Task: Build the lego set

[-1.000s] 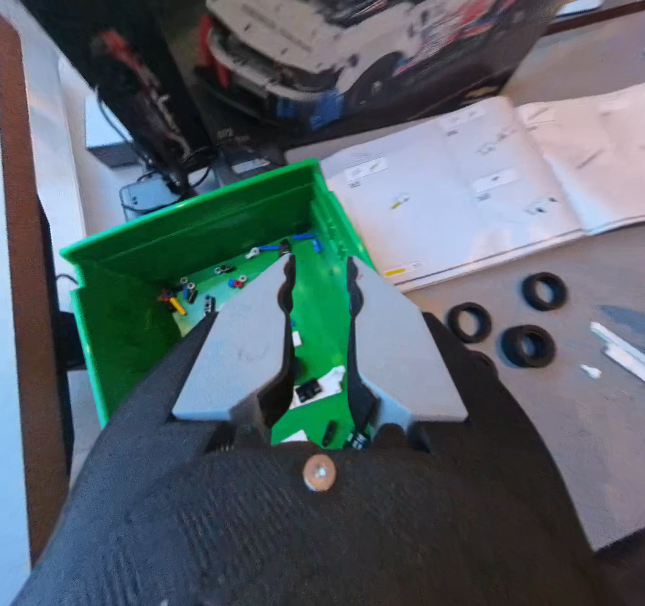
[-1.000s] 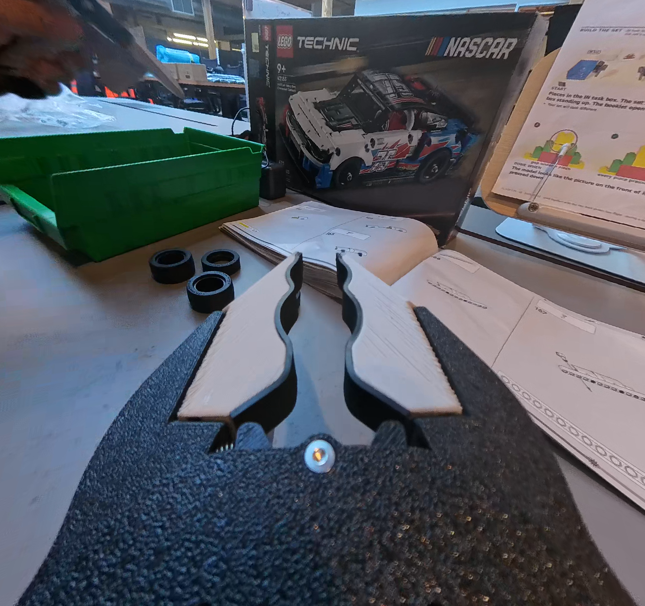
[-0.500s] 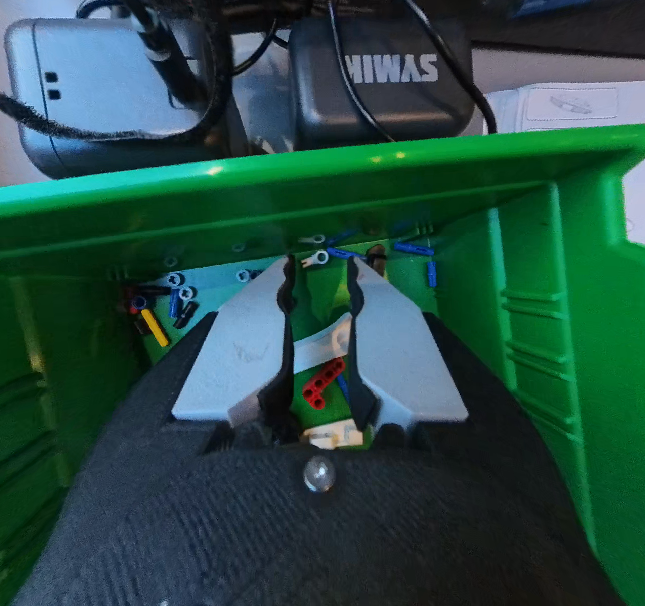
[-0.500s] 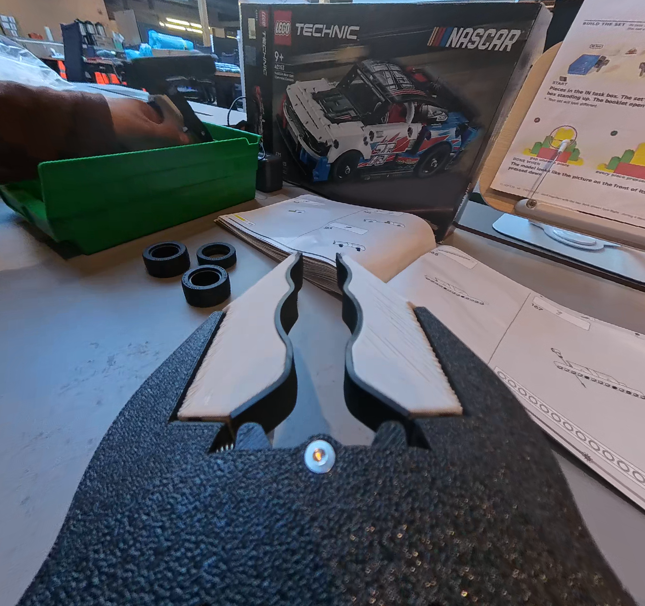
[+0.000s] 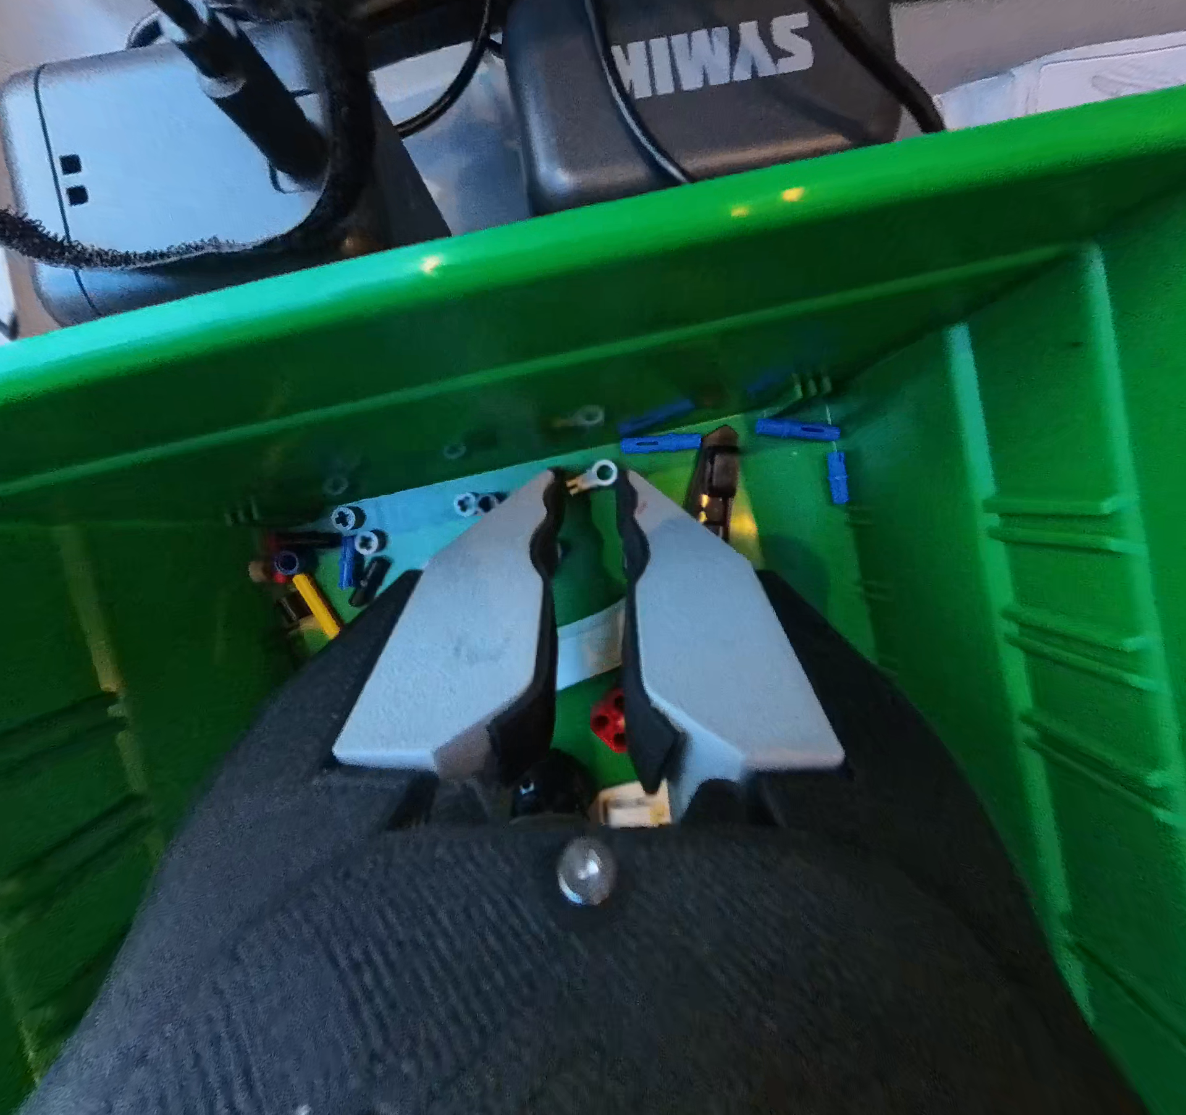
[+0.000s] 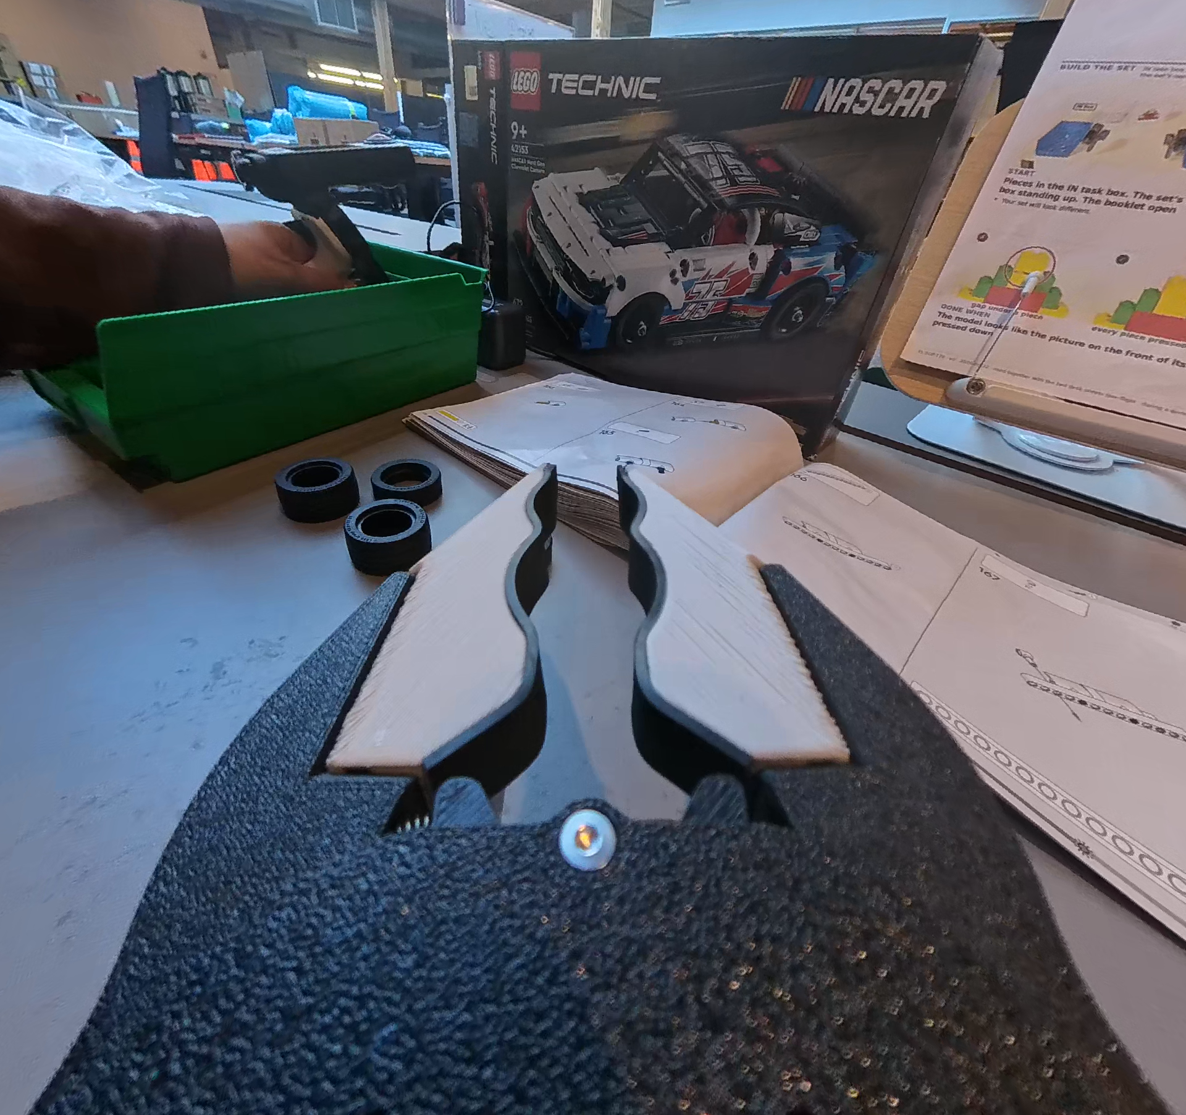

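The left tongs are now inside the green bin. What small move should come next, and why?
Probably ease the left tongs forward and down, then close on the small white connector. They are open and empty, and that piece lies just past their tips on the green bin floor.

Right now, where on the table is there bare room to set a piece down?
Bare grey table left of the right gripper, in front of the three black tyres and green bin. Crowded rightward: open instruction booklet.

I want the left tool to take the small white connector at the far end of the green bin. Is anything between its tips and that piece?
Nothing visible. The left tool is open, and the white connector lies just past its tips in the green bin.
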A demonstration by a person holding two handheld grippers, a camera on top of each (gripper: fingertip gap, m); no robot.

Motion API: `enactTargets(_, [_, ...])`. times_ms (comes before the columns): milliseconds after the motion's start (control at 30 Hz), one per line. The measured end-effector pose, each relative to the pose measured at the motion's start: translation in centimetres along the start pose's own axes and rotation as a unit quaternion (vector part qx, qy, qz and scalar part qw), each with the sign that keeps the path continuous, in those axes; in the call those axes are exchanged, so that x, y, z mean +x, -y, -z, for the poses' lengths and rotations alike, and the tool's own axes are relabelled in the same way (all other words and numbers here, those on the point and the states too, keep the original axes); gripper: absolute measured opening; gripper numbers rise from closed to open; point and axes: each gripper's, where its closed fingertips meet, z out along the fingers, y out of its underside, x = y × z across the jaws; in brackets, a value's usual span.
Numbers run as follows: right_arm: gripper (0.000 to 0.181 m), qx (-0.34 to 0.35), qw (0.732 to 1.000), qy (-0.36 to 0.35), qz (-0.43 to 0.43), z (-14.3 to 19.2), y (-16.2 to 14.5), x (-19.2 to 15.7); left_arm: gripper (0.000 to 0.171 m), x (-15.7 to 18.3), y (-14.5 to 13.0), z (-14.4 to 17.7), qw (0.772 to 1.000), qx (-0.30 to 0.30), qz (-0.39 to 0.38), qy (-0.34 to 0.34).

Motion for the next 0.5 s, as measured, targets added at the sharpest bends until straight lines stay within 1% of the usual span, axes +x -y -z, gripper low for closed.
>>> enactTargets(133, [0.017, 0.001, 1.0, 0.0, -0.001, 0.0, 0.0, 0.0, 0.013, 0.3, -0.2, 0.5, 1.0, -0.004, -0.005, -0.01])
enactTargets(200, [0.017, 0.001, 1.0, 0.001, -0.001, 0.0, 0.1, 0.0, 0.013, 0.4, 0.1, 1.7, 1.0, 0.007, -0.005, -0.015])
enactTargets(267, [0.017, 0.002, 1.0, 0.0, 0.001, 0.1, 0.1, 0.0, 0.014, 0.4, 0.7, 3.7, 0.999, 0.03, -0.012, -0.015])
enactTargets(300, [0.017, 0.003, 1.0, 0.0, 0.002, 0.1, 0.1, 0.0, 0.014, 0.3, 1.2, 4.9, 0.999, 0.048, -0.018, -0.011])
enactTargets(367, [0.017, 0.003, 1.0, -0.001, 0.003, 0.1, 0.1, 0.0, 0.014, 1.1, 2.7, 8.3, 0.993, 0.113, -0.03, -0.015])
enactTargets(433, [0.017, 0.005, 1.0, -0.002, 0.004, 0.1, 0.2, 0.0, 0.014, 3.4, 3.7, 12.2, 0.984, 0.17, -0.054, -0.026])
enactTargets(500, [0.017, 0.008, 1.0, -0.004, 0.005, 0.2, 0.4, 0.0, 0.014, 7.4, 4.1, 16.4, 0.971, 0.216, -0.085, -0.051])
